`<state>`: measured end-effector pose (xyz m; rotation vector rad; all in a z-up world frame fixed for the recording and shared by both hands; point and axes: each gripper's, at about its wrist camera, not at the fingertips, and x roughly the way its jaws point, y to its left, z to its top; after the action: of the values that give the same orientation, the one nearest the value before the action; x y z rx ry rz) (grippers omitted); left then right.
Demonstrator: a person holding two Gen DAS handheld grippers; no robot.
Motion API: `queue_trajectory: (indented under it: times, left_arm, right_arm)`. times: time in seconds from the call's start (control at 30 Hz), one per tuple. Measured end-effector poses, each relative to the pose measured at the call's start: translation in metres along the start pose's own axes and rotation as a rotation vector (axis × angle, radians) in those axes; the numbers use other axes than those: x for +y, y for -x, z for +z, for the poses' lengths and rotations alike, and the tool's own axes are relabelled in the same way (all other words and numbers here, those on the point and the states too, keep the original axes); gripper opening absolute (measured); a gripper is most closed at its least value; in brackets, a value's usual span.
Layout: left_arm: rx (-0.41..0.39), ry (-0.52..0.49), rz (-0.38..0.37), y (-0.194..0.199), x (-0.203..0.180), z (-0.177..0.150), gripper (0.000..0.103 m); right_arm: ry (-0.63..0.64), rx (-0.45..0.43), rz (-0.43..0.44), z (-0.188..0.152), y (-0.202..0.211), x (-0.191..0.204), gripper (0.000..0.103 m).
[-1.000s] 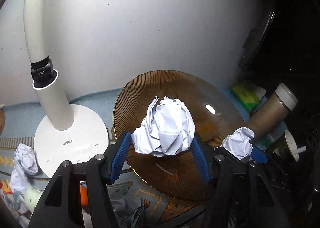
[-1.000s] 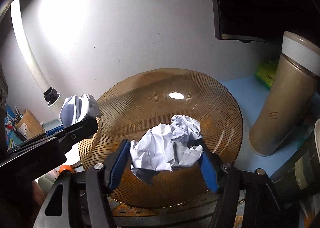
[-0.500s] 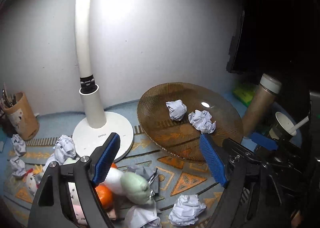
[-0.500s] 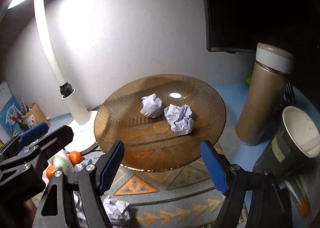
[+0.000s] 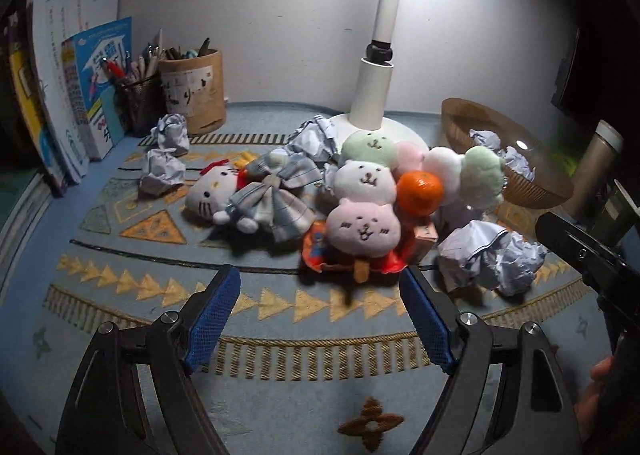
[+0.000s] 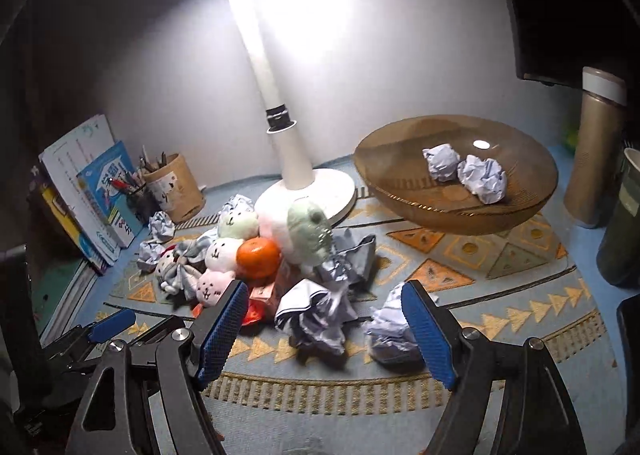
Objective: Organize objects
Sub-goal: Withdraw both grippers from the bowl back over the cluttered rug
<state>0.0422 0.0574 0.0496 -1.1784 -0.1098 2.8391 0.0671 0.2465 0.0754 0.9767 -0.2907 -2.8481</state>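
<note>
An amber glass bowl [image 6: 404,191] holds two crumpled paper balls [image 6: 482,175]; it shows at the right of the left wrist view [image 5: 532,195]. Several more paper balls lie on the patterned mat [image 5: 492,255] [image 6: 316,315]. A heap of plush toys [image 5: 362,229] [image 6: 224,251] and an orange [image 5: 420,193] [image 6: 258,257] sits mid-mat. My left gripper [image 5: 320,319] is open and empty, pulled back above the mat's front. My right gripper [image 6: 324,329] is open and empty, above the paper balls near the front.
A white desk lamp [image 6: 296,171] stands behind the toys. A pen holder [image 5: 192,91] and books [image 5: 80,95] are at the back left. A tan flask [image 6: 596,147] and a dark cup [image 6: 624,227] stand at the right.
Both grippers have let go of their paper balls into the bowl, opened, and drawn back and away from it, bringing the whole mat into view.
</note>
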Motion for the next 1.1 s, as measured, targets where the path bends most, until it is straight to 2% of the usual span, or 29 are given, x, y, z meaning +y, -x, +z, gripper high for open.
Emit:
queue_trajectory:
  times: [0.2,0.4,0.77,0.97,1.1]
  left_arm:
    - [0.028,0.045,0.031,-0.019,0.028,-0.018,0.081]
    - [0.024,0.086,0.017,-0.022,0.035,-0.020,0.081]
    - [0.029,0.096,-0.009,-0.024,0.037,-0.021,0.081]
    - [0.053,0.178,-0.049,-0.025,0.055,-0.021,0.081]
    - [0.065,0.202,-0.049,-0.024,0.070,-0.022,0.081]
  right_arm:
    - [0.046,0.088,-0.030,-0.025,-0.035,0.016,0.078]
    - [0.074,0.112,-0.061,-0.030,-0.042,0.019,0.078]
    - [0.095,0.122,-0.077,-0.031,-0.045,0.023,0.078]
    - [0.145,0.097,-0.104,-0.031,-0.042,0.035,0.078]
    - [0.165,0.094,-0.055,-0.029,-0.042,0.053,0.078]
